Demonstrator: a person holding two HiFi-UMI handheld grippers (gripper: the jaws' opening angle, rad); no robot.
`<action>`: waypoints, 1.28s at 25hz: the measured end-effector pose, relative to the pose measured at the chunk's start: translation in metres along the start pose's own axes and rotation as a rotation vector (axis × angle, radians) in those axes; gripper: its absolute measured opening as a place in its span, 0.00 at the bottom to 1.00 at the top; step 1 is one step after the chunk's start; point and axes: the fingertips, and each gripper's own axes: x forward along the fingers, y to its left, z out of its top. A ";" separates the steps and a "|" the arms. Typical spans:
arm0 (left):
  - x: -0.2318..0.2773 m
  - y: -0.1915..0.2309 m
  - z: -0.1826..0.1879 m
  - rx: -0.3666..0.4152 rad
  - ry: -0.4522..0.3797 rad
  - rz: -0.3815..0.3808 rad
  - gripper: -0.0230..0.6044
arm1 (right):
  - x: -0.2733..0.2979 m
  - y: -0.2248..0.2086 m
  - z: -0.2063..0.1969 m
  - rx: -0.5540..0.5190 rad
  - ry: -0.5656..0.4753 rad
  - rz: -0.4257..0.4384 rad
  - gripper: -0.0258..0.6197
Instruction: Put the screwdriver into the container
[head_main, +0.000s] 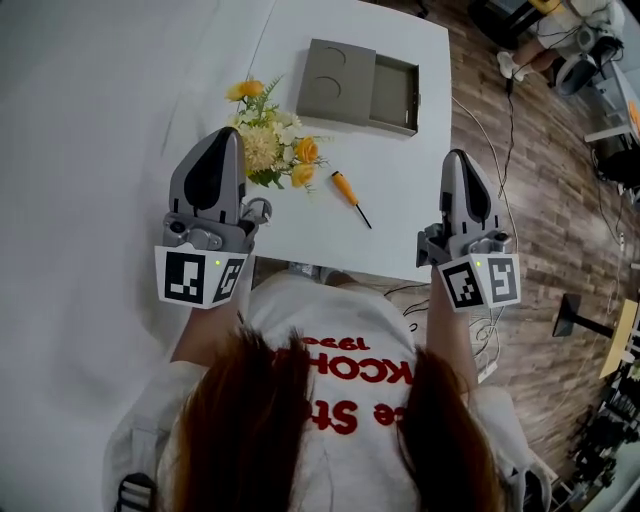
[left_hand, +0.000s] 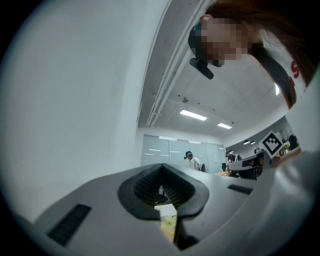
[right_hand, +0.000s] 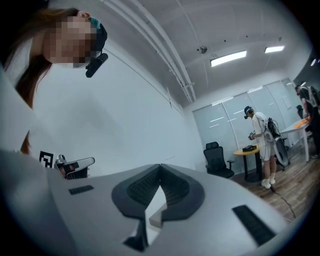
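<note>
Orange handle, thin dark shaft: screwdriver on white table; left hand-held gripper, right hand-held gripper pressed together, empty.

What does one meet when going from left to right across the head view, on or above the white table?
In order: left claw, flowers, screwdriver, right claw. The container overlaps the flowers and screwdriver, so it is left out.

A small screwdriver (orange handle, dark shaft) lies flat on the white table, apart from the flat grey container, whose right part is open.
</note>
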 end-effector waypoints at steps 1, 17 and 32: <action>0.004 -0.003 0.003 0.003 -0.009 0.002 0.05 | 0.003 -0.004 0.003 0.000 -0.005 0.013 0.05; 0.039 -0.051 -0.010 0.031 0.017 0.031 0.05 | 0.030 -0.047 -0.014 0.063 0.023 0.135 0.05; 0.052 -0.058 -0.031 -0.062 0.049 -0.039 0.05 | 0.052 -0.020 -0.077 0.048 0.176 0.161 0.05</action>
